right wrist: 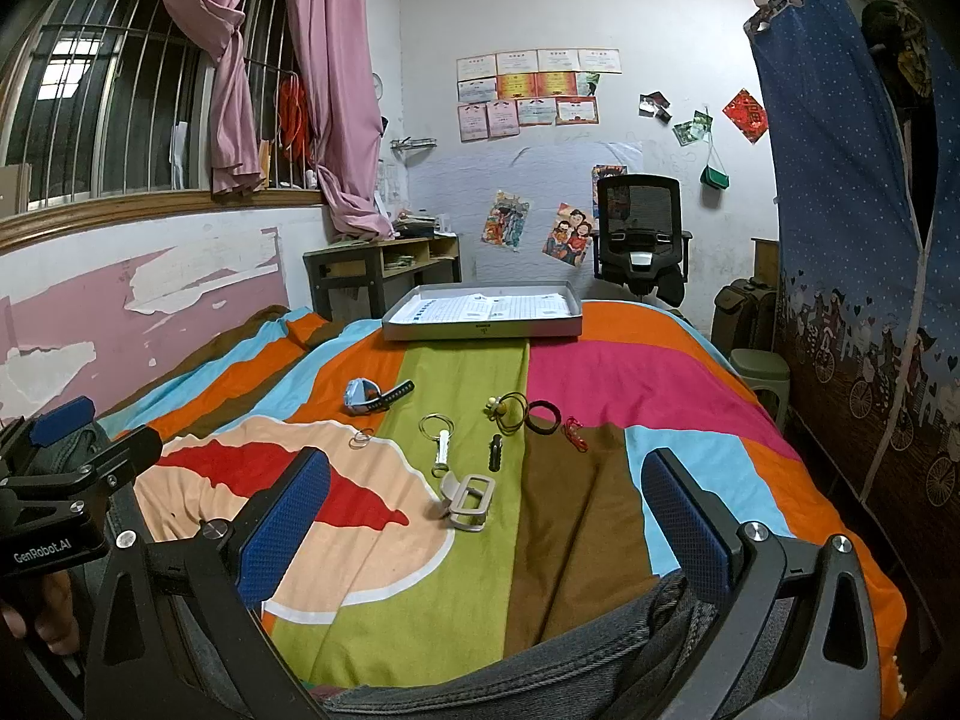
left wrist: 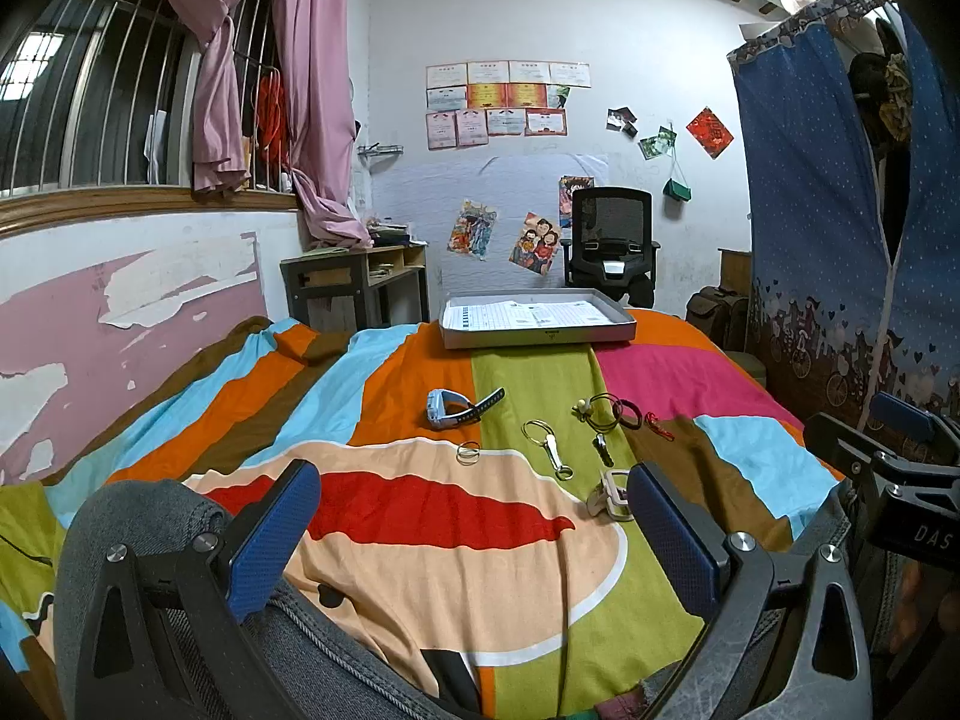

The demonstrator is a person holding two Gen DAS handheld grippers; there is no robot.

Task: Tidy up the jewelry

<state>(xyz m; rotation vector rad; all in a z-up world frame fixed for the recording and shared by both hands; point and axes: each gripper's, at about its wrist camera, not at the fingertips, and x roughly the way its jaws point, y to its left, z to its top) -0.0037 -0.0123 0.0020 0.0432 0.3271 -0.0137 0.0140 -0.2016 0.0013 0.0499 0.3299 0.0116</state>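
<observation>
The striped multicoloured bedspread (right wrist: 570, 480) is soft and wrinkled, so small pieces could sink or snag when pinched. At twelve o'clock sits the shallow grey cardboard tray (right wrist: 486, 330), empty of jewelry. Left gripper (left wrist: 474, 540) and right gripper (right wrist: 486, 528) both gape, holding nothing. The beige plastic hair claw (right wrist: 465, 501) lies nearest; the thin silver rings (right wrist: 362, 438) at eleven o'clock would likely slip.

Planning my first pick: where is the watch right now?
The watch lies on the bedspread, leftmost of the scattered items, between the gray tray behind it and the small ring in front.
</observation>
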